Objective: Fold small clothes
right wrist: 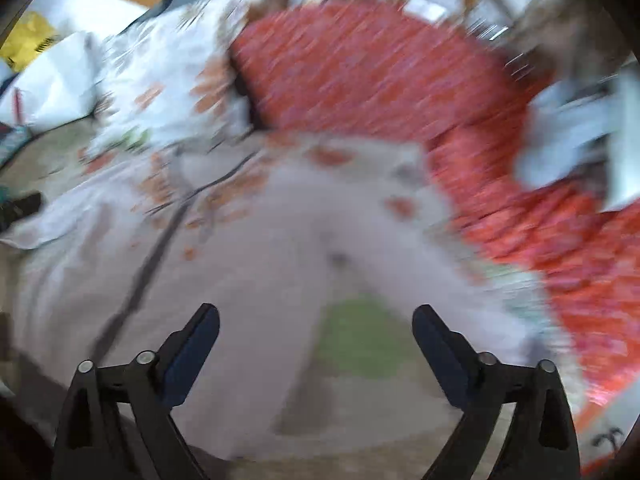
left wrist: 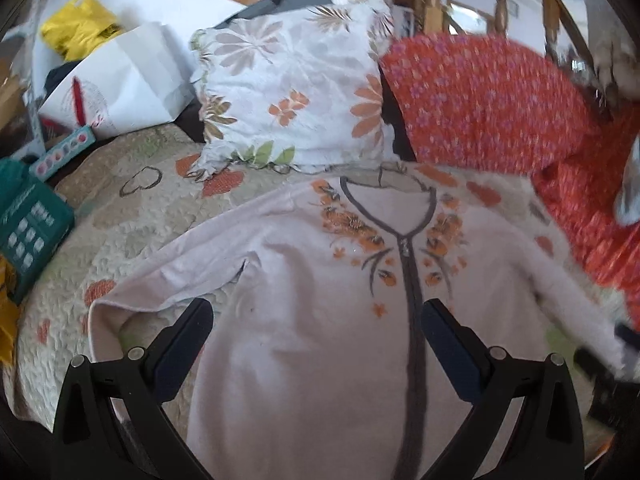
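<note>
We note the pale zip top (left wrist: 320,280) spread flat on the bed quilt (left wrist: 132,216), collar far, zip running near-to-far between the gaping left claw (left wrist: 316,316); right claw (right wrist: 316,320), also spread, hovers nearer its right sleeve (right wrist: 460,304).

The whole right wrist view is smeared by motion: the pale top (right wrist: 248,264) and red cloth (right wrist: 360,76) are streaks only. In the left wrist view the top's (left wrist: 312,320) hem runs off the lower edge, and a blurred dark shape (left wrist: 600,364) at lower right covers its sleeve end.
</note>
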